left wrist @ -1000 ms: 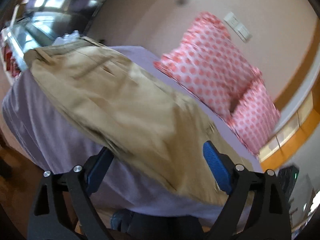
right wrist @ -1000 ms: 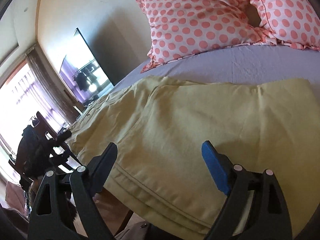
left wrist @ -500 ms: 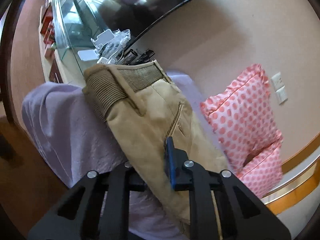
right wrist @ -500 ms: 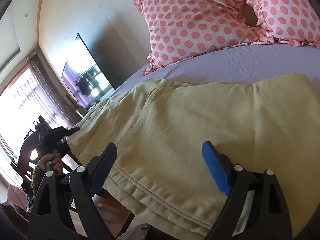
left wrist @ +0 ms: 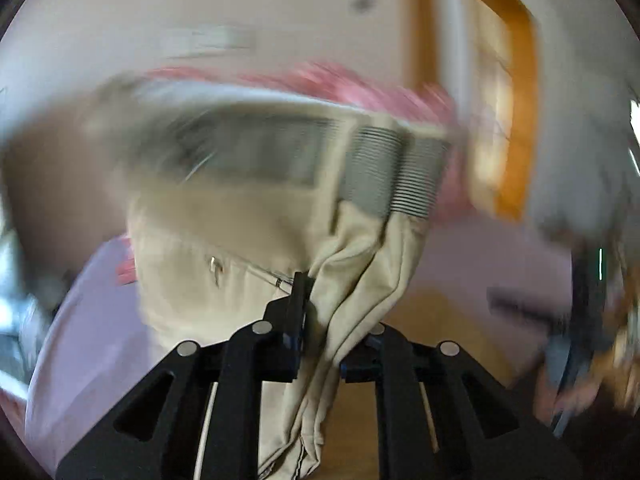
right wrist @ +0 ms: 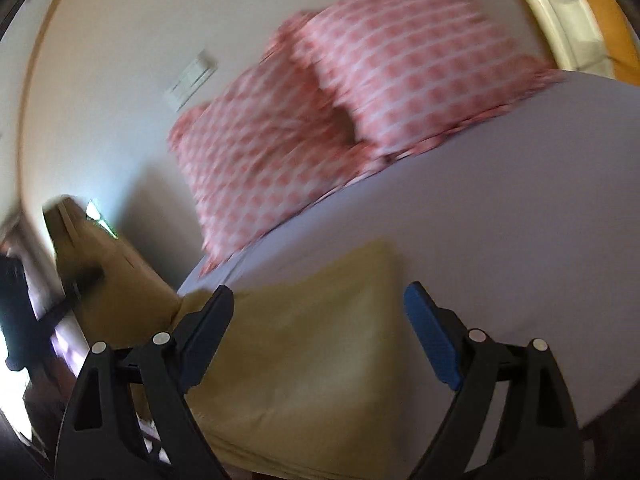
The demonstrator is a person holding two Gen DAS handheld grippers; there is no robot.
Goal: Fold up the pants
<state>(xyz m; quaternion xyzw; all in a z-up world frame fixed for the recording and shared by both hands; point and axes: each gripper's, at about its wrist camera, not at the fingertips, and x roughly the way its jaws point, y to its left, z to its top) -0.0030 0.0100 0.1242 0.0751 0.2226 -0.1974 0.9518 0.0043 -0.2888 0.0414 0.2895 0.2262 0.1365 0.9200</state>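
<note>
No readable writing anywhere; much motion blur. Left gripper clamped tight on a bunched fold of the beige pants, ribbed waistband lifted above the lilac bed sheet. Right gripper spread wide, holding nothing, over the pants' folded end near the sheet's front edge. Behind the pants, bare sheet up to the polka-dot pillows.

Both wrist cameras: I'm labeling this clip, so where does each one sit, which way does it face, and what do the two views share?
Left wrist: on the left gripper, facing the lifted waistband of the pants; its fingers are clamped on bunched fabric.
Right wrist: on the right gripper, looking across the bed toward the pillows; fingers spread over the pants.
Shared: pants, lavender bed, pink pillows.
</note>
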